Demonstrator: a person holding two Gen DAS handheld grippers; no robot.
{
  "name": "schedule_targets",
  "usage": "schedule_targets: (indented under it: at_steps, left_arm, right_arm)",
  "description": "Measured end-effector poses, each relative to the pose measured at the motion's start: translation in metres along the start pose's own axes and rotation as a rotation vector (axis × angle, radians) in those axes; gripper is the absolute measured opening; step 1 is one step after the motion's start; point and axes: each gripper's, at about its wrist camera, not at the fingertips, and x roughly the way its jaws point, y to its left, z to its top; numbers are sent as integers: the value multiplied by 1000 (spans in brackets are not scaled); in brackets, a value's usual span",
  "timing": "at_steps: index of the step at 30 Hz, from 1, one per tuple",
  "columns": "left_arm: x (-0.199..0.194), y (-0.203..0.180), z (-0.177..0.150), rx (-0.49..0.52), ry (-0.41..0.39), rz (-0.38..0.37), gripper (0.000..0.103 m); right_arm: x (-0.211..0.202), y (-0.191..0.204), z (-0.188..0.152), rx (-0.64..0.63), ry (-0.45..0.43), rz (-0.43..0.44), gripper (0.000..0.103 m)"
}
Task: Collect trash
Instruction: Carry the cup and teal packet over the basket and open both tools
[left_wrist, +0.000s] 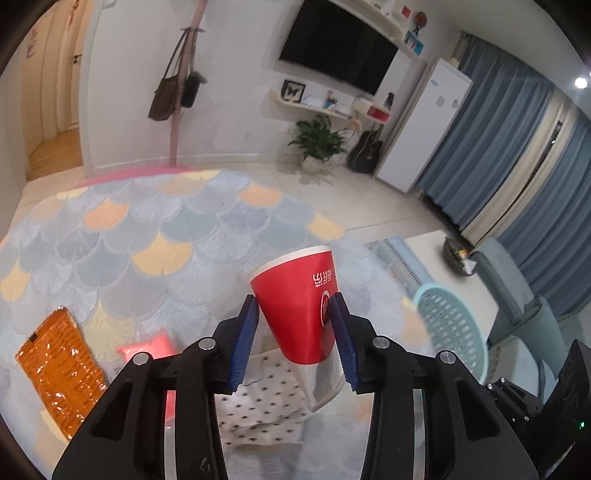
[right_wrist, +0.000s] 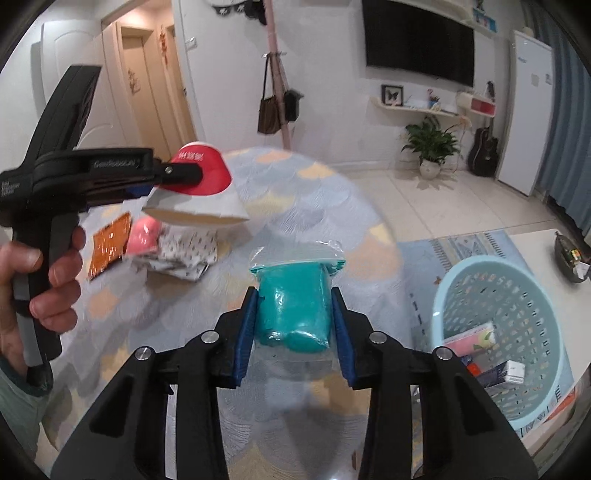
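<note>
The red paper cup (left_wrist: 299, 306) is clamped across its lower wall by the shut jaws of the left gripper (left_wrist: 293, 332), rim pointing away from the tool and long axis running roughly along the fingers; being thin-walled and tapered, it could be crushed or squeezed out forward. The clear zip bag of teal material (right_wrist: 293, 306) is pinched between the right gripper (right_wrist: 293, 325) pads, its sealed end pointing away. The perforated pale-blue plastic basket (right_wrist: 517, 291), lying to the right of both tools, could be missed on release.

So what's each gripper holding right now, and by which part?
The left gripper clamps the red paper cup across its side walls, low on the body. The right gripper pinches the clear bag of teal material by its sides.
</note>
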Motion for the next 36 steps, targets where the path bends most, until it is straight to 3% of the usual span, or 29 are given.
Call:
schedule_targets:
  at_steps: [8,14,16,25,30,36]
  left_arm:
    - [-22,-51,14,75,-80,-109,39]
    - [-16,-106,17,163,-91,-190,39]
    - [-6,-128,16,191,-78,-216,39]
    - [57,-205,3,280,29,-290,39]
    - [100,-227,-8,269,116,-313,39]
    - [130,-242,-19,283,168,-308,39]
  right_arm:
    - [-32,-37,13,100,-104,-158,35]
    - [-42,-90,15,254,-108,-213,35]
    - [-43,-112,12,332,-95,-192,35]
    - [-40,-183,-9,484,-62,-279,35]
    - [-26,-217,-25,552,-14,-306,35]
    - [-4,-241,-47,576,69,-369,35]
